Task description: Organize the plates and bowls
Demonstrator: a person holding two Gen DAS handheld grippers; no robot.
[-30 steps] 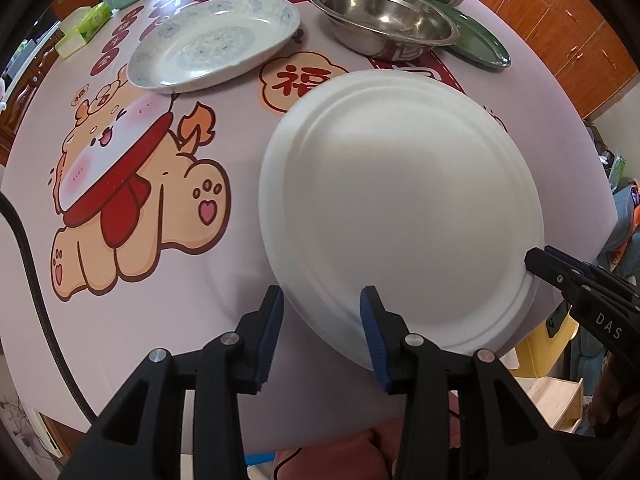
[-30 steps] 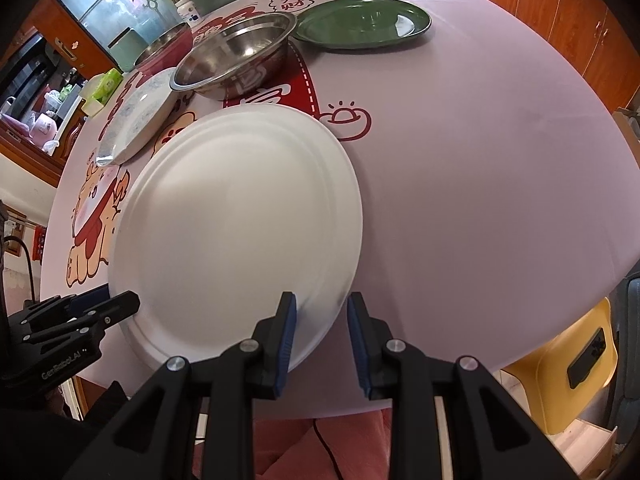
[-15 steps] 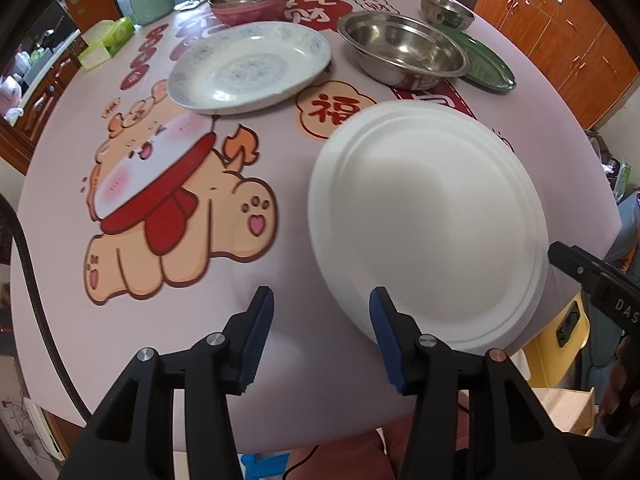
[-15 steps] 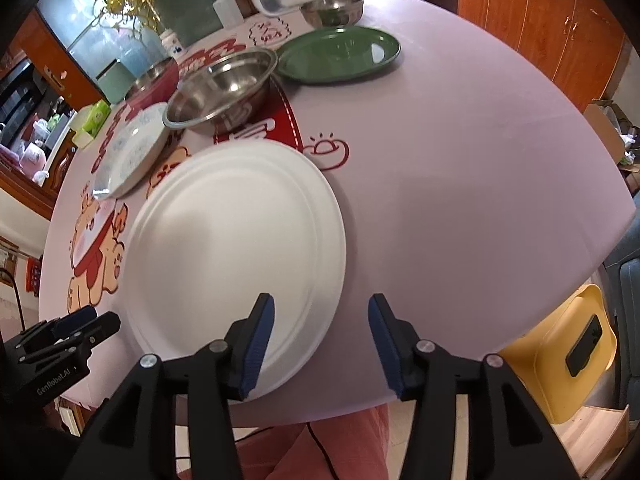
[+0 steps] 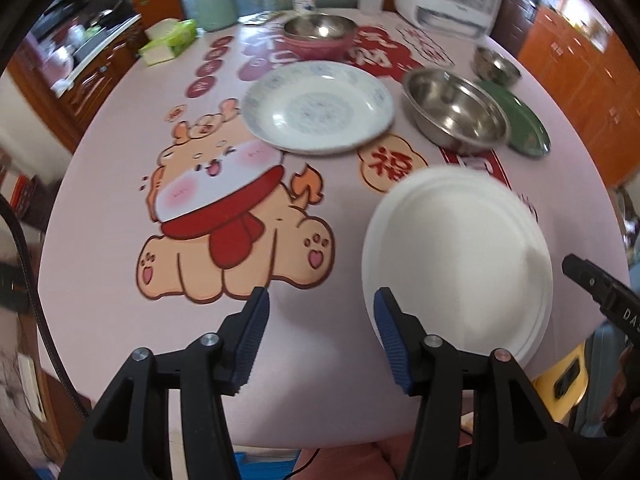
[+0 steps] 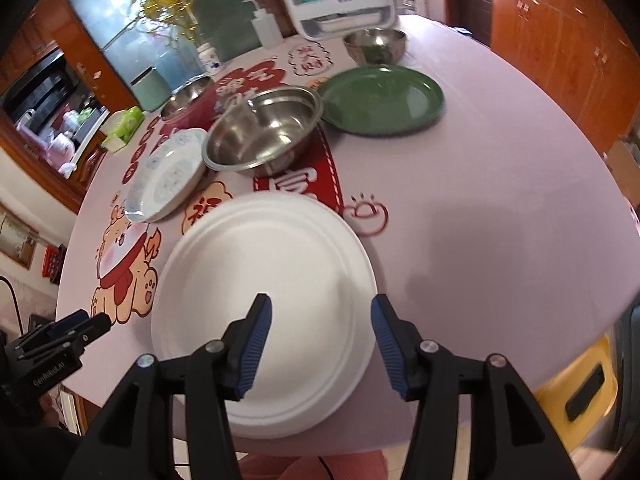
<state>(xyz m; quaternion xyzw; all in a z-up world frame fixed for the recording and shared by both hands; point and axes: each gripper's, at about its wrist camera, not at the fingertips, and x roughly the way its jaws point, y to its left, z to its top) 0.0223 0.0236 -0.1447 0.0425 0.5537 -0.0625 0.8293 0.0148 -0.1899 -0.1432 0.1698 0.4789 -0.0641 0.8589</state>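
Both grippers have let go of the white plate (image 5: 456,264) and pulled up from it, and their jaws have just been opening.

From the left wrist, the left gripper (image 5: 320,336) has its jaws apart over the bare pink counter (image 5: 100,280), with nothing between them. That plate lies flat near the counter's front edge, just right of the jaws. Farther back sit a patterned plate (image 5: 316,108), a steel bowl (image 5: 456,110), a green plate (image 5: 524,124), a small steel bowl (image 5: 496,65) and a pink bowl (image 5: 320,36) (a puppy picture fills the cloth).

From the right wrist, the right gripper (image 6: 320,340) hangs over the plate with jaws apart, holding nothing. Only this view shows the orange cupboards (image 6: 560,40) plainly.
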